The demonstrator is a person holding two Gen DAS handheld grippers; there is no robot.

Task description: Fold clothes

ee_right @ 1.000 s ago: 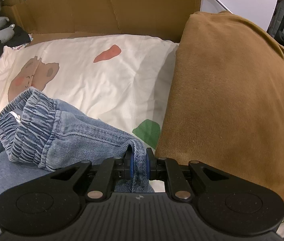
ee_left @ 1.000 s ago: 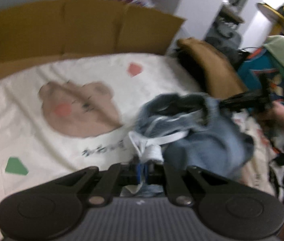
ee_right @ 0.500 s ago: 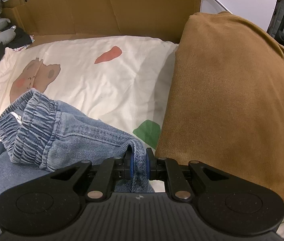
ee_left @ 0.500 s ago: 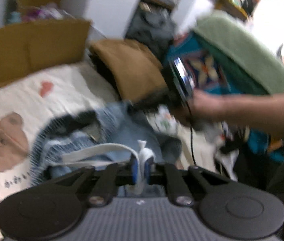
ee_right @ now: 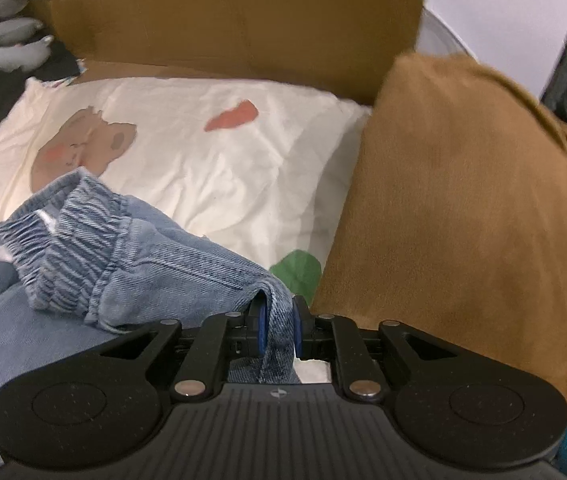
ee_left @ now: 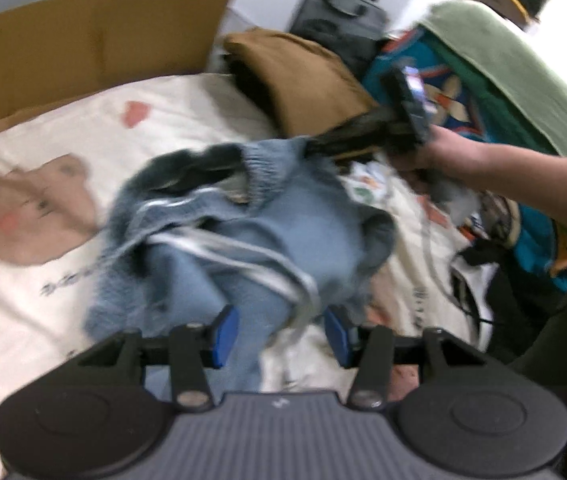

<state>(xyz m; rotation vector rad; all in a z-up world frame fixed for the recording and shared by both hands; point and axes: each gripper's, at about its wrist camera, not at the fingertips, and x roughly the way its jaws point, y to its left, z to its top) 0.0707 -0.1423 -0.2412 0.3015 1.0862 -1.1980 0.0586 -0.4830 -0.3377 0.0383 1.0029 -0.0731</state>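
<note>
— So, nearest first: what is the left gripper [ee_left: 281, 336] doing?

— Its blue-padded fingers [ee_left: 225, 334] stand wide apart, gripping nothing. Denim from the jeans [ee_left: 283, 236] and a white drawstring [ee_left: 243, 250] hang in the gap between them, but the pads are not pressed on either.

— And the right gripper [ee_right: 277, 326]?

— Closed on a fold of the jeans [ee_right: 155, 264]. A strip of denim is pinched between the two blue pads and hangs down past them toward the camera.

— Where do the jeans lie?

— Bunched up on the bed sheet [ee_right: 219, 168], the cream one printed with a brown bear and red and green shapes. In the right wrist view the elastic waistband [ee_right: 67, 240] sits left of the fingers, ruffled and doubled over, with the cloth running from the pinch out to the lower left.

— Which way does the garment run?

— In the left wrist view, blurred as it is, it stretches from the open fingers away and to the right, up to the far gripper held by the person's hand [ee_left: 447, 152]. The waist opening faces up and left. Beyond that I cannot tell its long axis; it is too crumpled.

— Farther back?

— A brown cushion [ee_right: 463, 216] just right of the jeans, and a cardboard panel [ee_right: 235, 28] standing along the far edge of the bed.
</note>
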